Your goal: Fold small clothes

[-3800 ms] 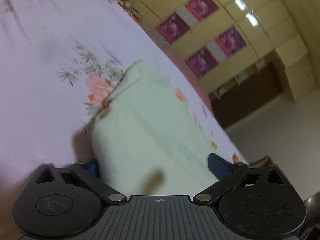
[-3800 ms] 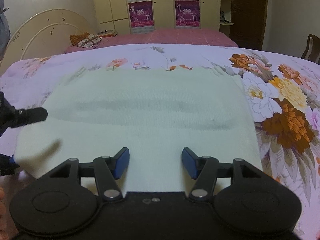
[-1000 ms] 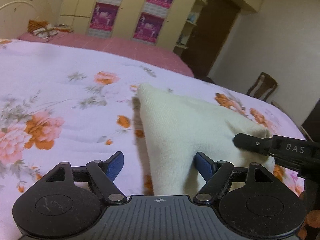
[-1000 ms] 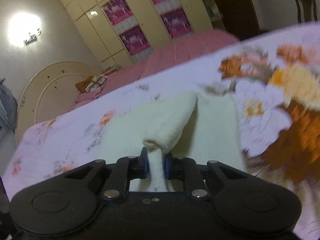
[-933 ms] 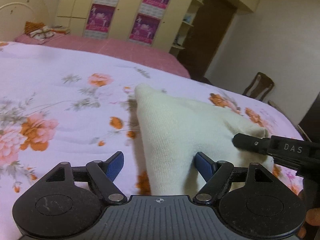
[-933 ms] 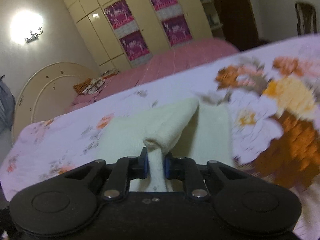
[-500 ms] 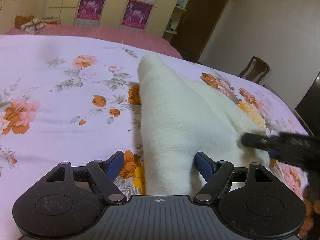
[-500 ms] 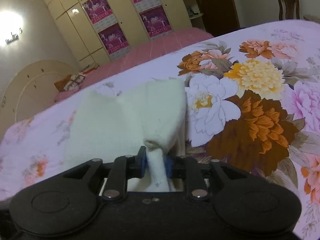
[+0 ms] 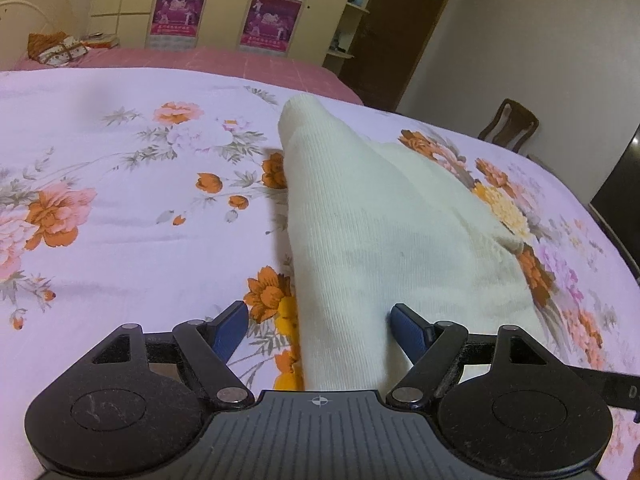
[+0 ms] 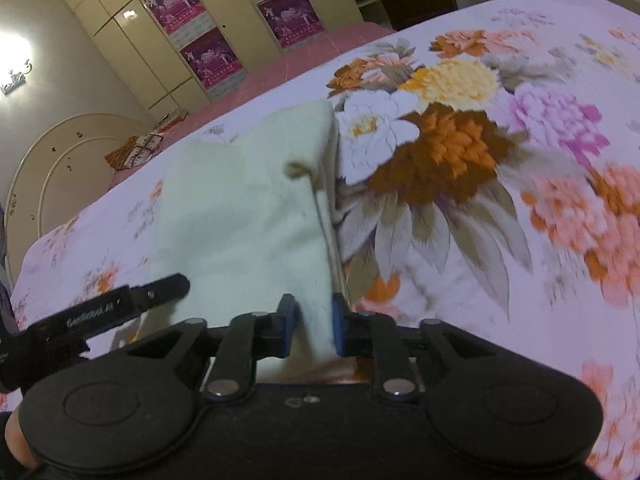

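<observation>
Cloth (image 9: 384, 216) of a pale cream knit lies on the bed (image 9: 120, 240), on a lilac bedspread printed with flowers, and is part-way through a fold. In the left wrist view it rises as a doubled ridge running from the near edge toward the far middle, its right half spread flat over the orange and yellow blooms.

The right tool (image 10: 311, 326) has its blue pads nearly together with a bunched near edge of the cloth between them; its jaws are closing at this moment, and the fabric looks pinched there. Gripping that edge is probably what lets one layer be carried across the other, so the fold line sits along the right side of the garment, where a straight doubled edge shows in the right wrist view.

The left tool (image 9: 318, 330) stands with its fingers well apart, the ridge of cloth passing between them and touching the right pad only. It clamps nothing; I judge it is placed there to steady or guide the near end while the other tool pulls.

Wardrobes (image 9: 224, 4) with purple posters stand beyond the bed, and a wooden chair (image 9: 508, 126) at the far right.
</observation>
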The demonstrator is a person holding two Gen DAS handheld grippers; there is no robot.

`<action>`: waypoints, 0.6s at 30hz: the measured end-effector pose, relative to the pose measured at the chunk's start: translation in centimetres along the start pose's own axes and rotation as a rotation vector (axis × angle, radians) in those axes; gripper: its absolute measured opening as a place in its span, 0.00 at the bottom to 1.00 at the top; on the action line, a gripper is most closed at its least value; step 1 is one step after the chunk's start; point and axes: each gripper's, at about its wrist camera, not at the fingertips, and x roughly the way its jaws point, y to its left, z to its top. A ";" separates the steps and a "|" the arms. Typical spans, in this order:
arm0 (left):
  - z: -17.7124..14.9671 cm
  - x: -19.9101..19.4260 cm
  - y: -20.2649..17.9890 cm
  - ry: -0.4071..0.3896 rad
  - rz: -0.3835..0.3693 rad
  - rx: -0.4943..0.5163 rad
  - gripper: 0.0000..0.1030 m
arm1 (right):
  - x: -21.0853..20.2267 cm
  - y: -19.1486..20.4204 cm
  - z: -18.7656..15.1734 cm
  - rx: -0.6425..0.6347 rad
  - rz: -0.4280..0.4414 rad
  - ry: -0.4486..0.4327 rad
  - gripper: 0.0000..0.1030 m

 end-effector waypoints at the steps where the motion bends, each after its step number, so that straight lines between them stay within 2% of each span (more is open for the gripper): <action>1: -0.1 0.0 0.0 0.001 0.001 0.007 0.75 | -0.2 0.1 -0.2 -0.015 -0.008 -0.004 0.15; 3: -0.1 0.0 -0.1 0.003 0.003 0.015 0.75 | 0.0 -0.1 -1.0 -0.055 -0.078 0.011 0.13; 5: 0.0 -0.1 -0.1 0.009 0.004 0.012 0.76 | -0.1 -0.8 -1.4 -0.024 -0.072 0.017 0.14; 9: 0.5 -0.4 0.0 0.025 0.002 -0.008 0.76 | -0.8 0.2 -0.9 -0.079 -0.076 0.034 0.15; 11: 1.1 -0.9 0.2 0.012 -0.004 -0.028 0.76 | -1.6 0.2 -0.1 -0.064 -0.055 0.002 0.27; 13: 1.8 -1.2 0.4 -0.006 -0.006 -0.048 0.76 | -2.2 0.1 1.1 -0.042 -0.038 -0.038 0.29; 17: 3.5 -0.5 0.9 -0.002 0.002 -0.083 0.76 | -1.2 0.2 4.2 -0.018 -0.024 -0.084 0.42; 18: 4.0 -0.2 1.0 -0.005 0.008 -0.086 0.76 | -0.7 0.3 4.9 -0.018 -0.019 -0.093 0.43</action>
